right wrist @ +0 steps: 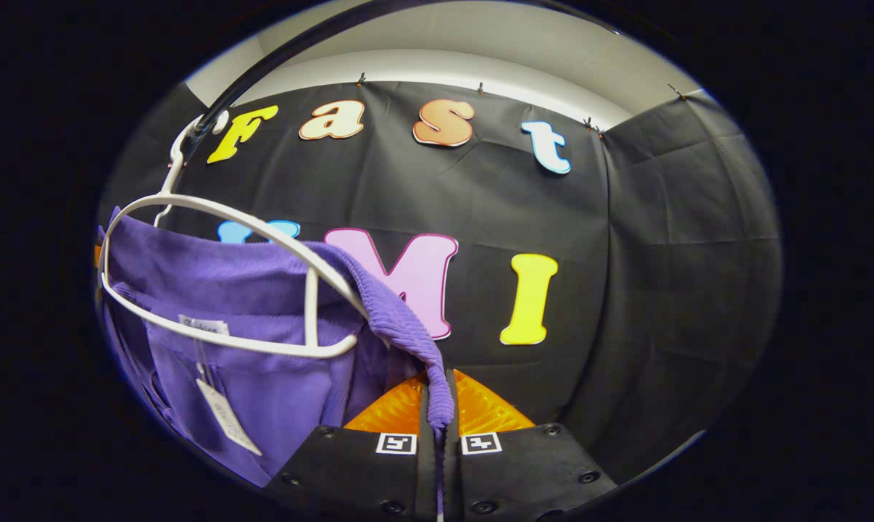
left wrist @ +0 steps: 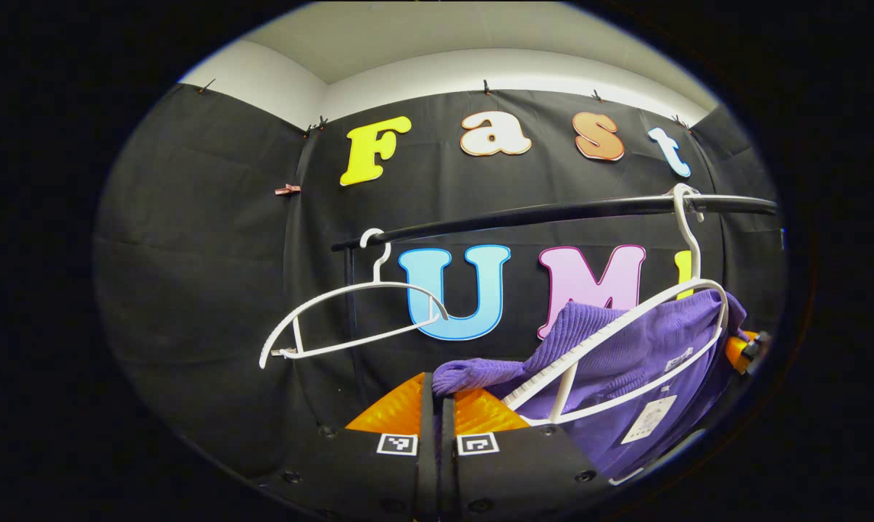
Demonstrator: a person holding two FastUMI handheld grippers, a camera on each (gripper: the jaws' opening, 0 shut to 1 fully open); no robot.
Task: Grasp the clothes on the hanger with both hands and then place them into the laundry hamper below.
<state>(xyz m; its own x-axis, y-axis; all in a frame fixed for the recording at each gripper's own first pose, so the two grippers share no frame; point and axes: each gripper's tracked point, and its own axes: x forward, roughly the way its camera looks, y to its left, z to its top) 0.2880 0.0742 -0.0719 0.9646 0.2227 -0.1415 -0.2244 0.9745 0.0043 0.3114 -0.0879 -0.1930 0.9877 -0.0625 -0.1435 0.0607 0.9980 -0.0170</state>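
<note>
A purple garment (left wrist: 625, 362) of ribbed knit drapes over a white plastic hanger (left wrist: 611, 341) hooked on a dark round rail (left wrist: 553, 212), its body hanging downward with a white tag (left wrist: 648, 419) dangling from a string. In the left gripper view the hanger sits tilted, its long axis rising from lower left to upper right, and one ribbed edge of the fabric stretches leftward to the left gripper (left wrist: 437, 391), whose fingers are pressed together with the cloth pinched between them. In the right gripper view the same purple garment (right wrist: 263, 341) hangs at the left on its hanger (right wrist: 227, 283), and a narrow ribbed strip runs down and rightward into the right gripper (right wrist: 440, 406), closed tight on the cloth. A second white hanger (left wrist: 350, 319), bare and thin-framed, hangs farther left on the rail, tipped at an angle. Black cloth wall (right wrist: 662, 254), creased and clipped along its top edge, backs the rail beneath a pale ceiling (left wrist: 480, 36).
</note>
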